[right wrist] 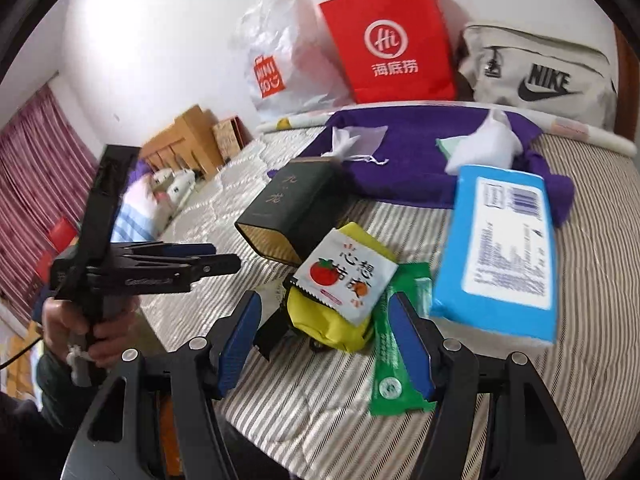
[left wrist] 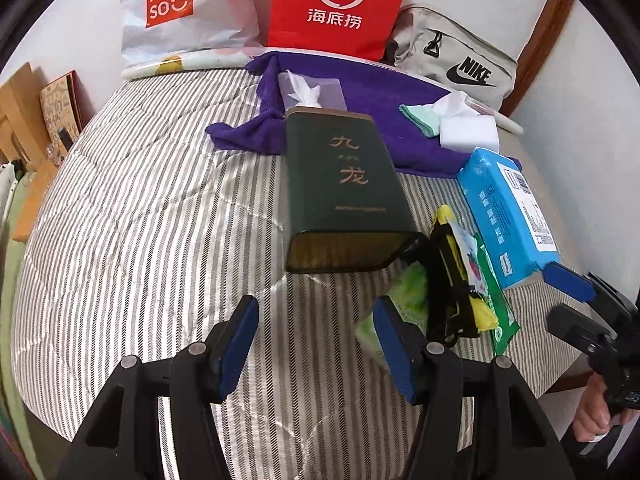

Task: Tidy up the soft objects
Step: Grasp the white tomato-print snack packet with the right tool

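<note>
A dark green tin box [left wrist: 344, 184] [right wrist: 292, 208] lies on its side on the striped quilt [left wrist: 140, 208]. To its right sit a yellow pouch [right wrist: 332, 320] with black straps, a white tomato sachet [right wrist: 344, 276], a green packet [right wrist: 396, 344] and a blue tissue pack [right wrist: 504, 248] [left wrist: 508, 216]. My left gripper [left wrist: 316, 320] hangs open over bare quilt in front of the tin, its right finger beside a pale green packet [left wrist: 404, 292]. My right gripper [right wrist: 324, 320] is open just before the yellow pouch, pads not touching it.
A purple towel [left wrist: 360, 92] at the back carries loose tissues, a mint cloth [left wrist: 416, 116] and a white sponge [left wrist: 468, 132]. Against the wall stand a white plastic bag [left wrist: 180, 12], a red paper bag [left wrist: 340, 4] and a grey Nike bag [left wrist: 460, 60]. Wooden furniture [right wrist: 188, 136] stands left.
</note>
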The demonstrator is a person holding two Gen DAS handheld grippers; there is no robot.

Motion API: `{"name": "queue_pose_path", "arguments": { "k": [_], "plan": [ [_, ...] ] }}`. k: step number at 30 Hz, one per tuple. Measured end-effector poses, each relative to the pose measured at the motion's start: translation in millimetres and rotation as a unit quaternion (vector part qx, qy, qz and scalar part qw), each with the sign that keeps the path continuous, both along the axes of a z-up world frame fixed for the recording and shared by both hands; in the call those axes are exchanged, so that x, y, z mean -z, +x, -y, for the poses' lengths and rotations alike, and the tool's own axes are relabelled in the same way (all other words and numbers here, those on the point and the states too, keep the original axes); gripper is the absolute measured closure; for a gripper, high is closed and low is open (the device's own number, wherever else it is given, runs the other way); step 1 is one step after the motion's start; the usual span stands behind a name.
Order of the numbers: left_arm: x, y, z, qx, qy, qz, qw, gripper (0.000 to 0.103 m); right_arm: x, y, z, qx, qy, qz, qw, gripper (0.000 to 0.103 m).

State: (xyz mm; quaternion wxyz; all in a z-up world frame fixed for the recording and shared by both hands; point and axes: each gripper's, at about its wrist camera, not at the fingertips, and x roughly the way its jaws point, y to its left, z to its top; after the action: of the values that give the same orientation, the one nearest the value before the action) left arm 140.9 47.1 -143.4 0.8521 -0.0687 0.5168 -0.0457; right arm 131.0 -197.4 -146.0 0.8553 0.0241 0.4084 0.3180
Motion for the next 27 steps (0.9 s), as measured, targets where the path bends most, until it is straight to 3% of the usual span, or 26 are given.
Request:
{"name": "queue_pose_path", "arguments": {
  "k": [15, 21, 23, 27],
  "plan": [
    [27, 8, -23, 0.004, -0.057, -0.006, 0.9983, 0.046, 44, 49, -33, 0.115, 0.008, -0.103, 0.988, 0.036],
    [33, 9, -33, 0.002, -0.063, -0.008, 0.9980, 0.046, 49, 48, -37, 0.120, 0.009, -0.098, 0.988, 0.034],
    [35, 9, -35, -0.002, -0.067, -0.010, 0.9977, 0.046, 49, 47, -37, 0.116, 0.015, -0.096, 0.988, 0.043],
    [38, 7, -36, 0.001, -0.069, -0.015, 0.9975, 0.046, 47, 43, -34, 0.107, 0.024, -0.097, 0.989, 0.048]
  ]
}}
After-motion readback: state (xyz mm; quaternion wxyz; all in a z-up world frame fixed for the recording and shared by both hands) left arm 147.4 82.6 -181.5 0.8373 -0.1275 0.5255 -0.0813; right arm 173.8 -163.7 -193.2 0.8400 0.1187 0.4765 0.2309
